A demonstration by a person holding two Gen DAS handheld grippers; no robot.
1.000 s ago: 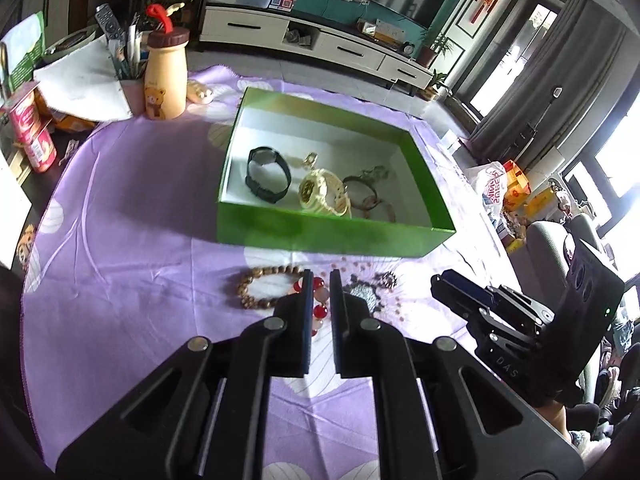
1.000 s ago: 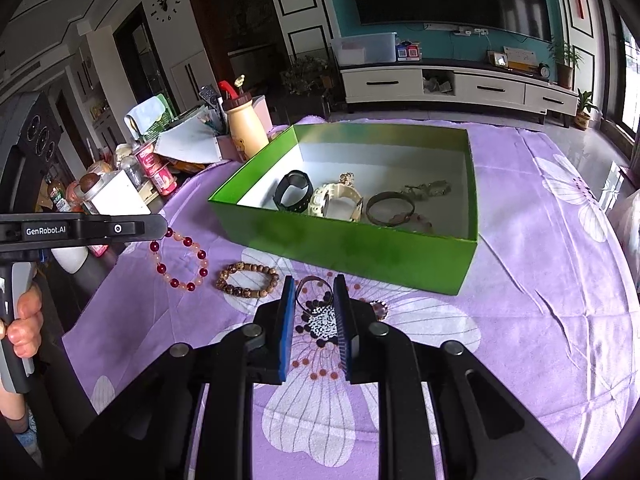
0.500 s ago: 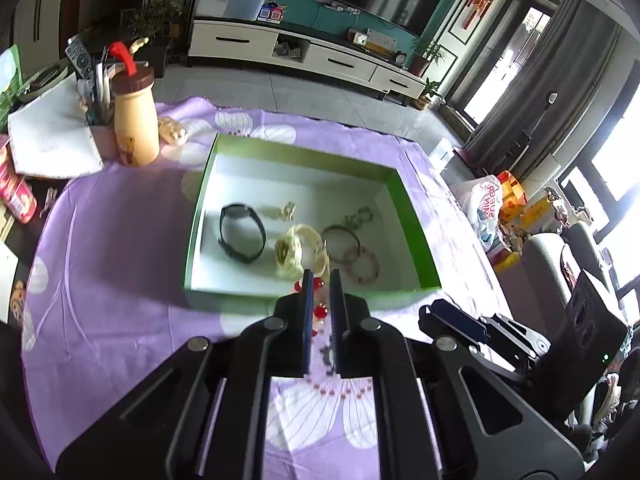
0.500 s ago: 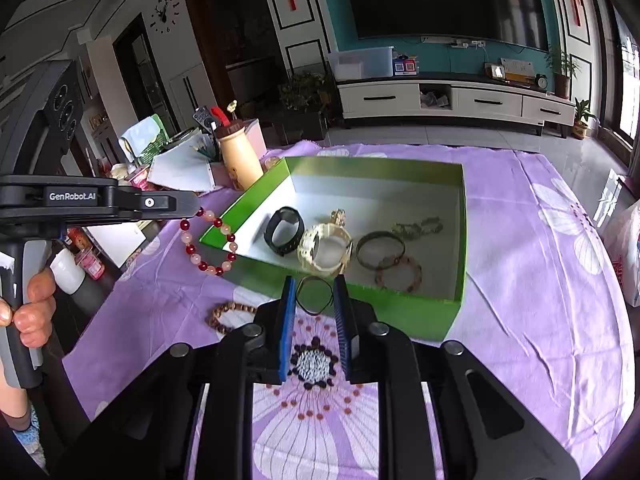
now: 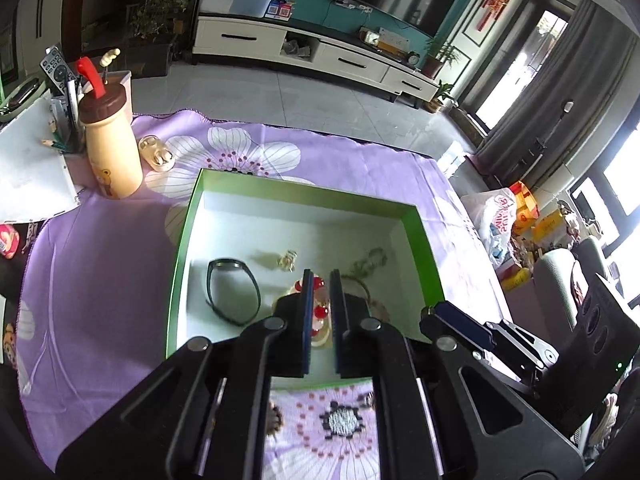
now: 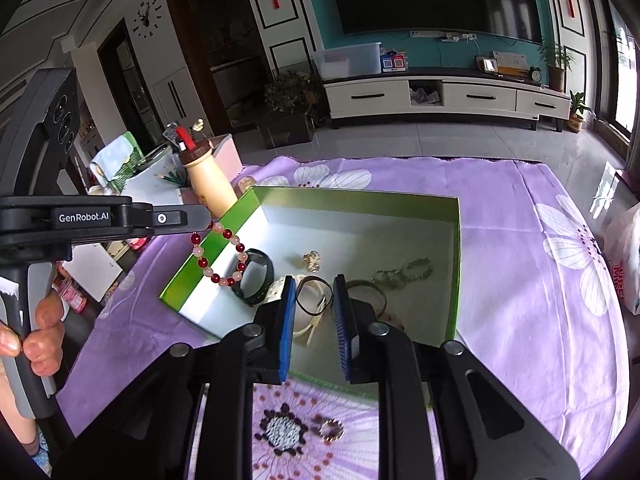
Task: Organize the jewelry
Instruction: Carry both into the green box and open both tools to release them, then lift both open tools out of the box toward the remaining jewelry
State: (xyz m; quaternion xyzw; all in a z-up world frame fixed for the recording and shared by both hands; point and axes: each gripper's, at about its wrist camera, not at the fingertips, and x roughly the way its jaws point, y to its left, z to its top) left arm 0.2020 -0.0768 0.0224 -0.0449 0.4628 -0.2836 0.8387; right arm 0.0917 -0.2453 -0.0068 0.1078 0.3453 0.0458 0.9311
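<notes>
A green box (image 5: 182,240) (image 6: 456,264) with a white floor lies on the purple cloth. It holds a black band (image 5: 232,296) (image 6: 258,280), a cream watch, bangles and a small gold charm (image 6: 312,261). My left gripper (image 5: 320,280) is shut on a red and pink bead bracelet (image 6: 220,252) that hangs over the box's left side; the bracelet also shows in the left wrist view (image 5: 318,298). My right gripper (image 6: 314,284) is shut on a thin dark ring bangle (image 6: 314,296) held above the box's front part.
A ring (image 6: 331,429) lies on the cloth in front of the box. A wooden bead bracelet (image 5: 275,416) peeks out under my left gripper. A cream bottle with a brown lid (image 5: 110,144) and a pen holder stand at the far left.
Both grippers lifted their pieces off the cloth and moved forward over the box. The bead bracelet now hangs above the box's left side, the dark bangle above its front.
</notes>
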